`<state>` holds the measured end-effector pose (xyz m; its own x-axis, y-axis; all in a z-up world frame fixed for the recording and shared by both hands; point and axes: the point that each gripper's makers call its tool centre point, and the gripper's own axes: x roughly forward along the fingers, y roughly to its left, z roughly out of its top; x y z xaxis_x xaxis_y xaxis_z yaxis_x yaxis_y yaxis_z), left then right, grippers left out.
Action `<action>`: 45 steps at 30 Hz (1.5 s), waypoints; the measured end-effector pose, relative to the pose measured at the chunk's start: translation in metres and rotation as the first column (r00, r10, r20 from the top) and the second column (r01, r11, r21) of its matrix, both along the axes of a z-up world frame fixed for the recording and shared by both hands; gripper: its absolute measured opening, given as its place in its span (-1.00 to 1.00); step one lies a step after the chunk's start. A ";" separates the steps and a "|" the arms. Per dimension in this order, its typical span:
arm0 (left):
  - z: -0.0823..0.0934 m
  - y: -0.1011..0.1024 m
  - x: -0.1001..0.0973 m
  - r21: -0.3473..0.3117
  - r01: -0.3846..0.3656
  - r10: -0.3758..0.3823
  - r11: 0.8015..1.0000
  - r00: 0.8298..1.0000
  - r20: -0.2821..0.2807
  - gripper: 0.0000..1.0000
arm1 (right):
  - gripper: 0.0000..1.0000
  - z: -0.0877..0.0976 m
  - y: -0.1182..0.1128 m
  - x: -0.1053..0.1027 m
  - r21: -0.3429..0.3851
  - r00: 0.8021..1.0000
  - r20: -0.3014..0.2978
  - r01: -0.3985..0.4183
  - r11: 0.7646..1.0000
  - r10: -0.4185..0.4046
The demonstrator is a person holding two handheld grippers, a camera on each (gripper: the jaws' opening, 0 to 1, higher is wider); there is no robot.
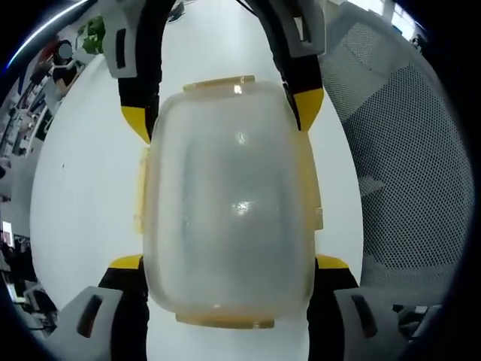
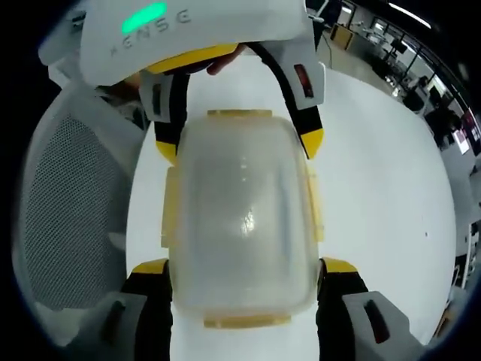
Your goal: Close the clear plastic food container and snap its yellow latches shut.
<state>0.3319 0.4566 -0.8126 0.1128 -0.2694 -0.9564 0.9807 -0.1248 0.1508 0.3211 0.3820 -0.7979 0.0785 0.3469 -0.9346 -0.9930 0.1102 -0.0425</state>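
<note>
The clear plastic food container [image 1: 229, 195] lies on the white table [image 1: 83, 188] with its frosted lid on top. Yellow latches [image 1: 140, 188] line all its edges; I cannot tell whether they are snapped. My left gripper [image 1: 229, 263] grips its near end, a yellow-tipped jaw pressed to each side. From the far end, my right gripper [image 1: 222, 111] grips it the same way. In the right gripper view the container [image 2: 240, 218] sits between the right gripper [image 2: 244, 265] below and the left gripper [image 2: 239, 139] above, with side latches [image 2: 170, 210] showing.
A grey mesh office chair [image 1: 406, 165] stands close beside the table, also seen as the chair [image 2: 68, 195] in the right gripper view. Bare white tabletop [image 2: 383, 188] spreads on the other side. Desks and clutter lie far off past the table's edge.
</note>
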 end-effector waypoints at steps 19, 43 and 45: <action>-0.001 0.033 0.005 0.010 -0.024 0.024 1.000 1.000 0.000 0.78 | 0.60 -0.001 0.035 0.006 -0.017 1.000 -0.005 -0.009 1.000 0.009; -0.001 0.037 0.007 0.023 -0.024 0.025 0.999 1.000 -0.009 0.80 | 0.60 0.001 0.038 0.007 0.000 1.000 -0.003 -0.002 1.000 0.002; -0.001 0.037 0.007 0.023 -0.024 0.024 0.999 1.000 -0.012 0.80 | 0.60 0.000 0.038 0.007 -0.004 1.000 -0.006 -0.002 1.000 0.002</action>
<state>0.3386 0.4940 -0.8137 0.1075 -0.2451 -0.9635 0.9852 -0.1041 0.1364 0.3285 0.4205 -0.7978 0.0725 0.3435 -0.9364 -0.9934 0.1081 -0.0373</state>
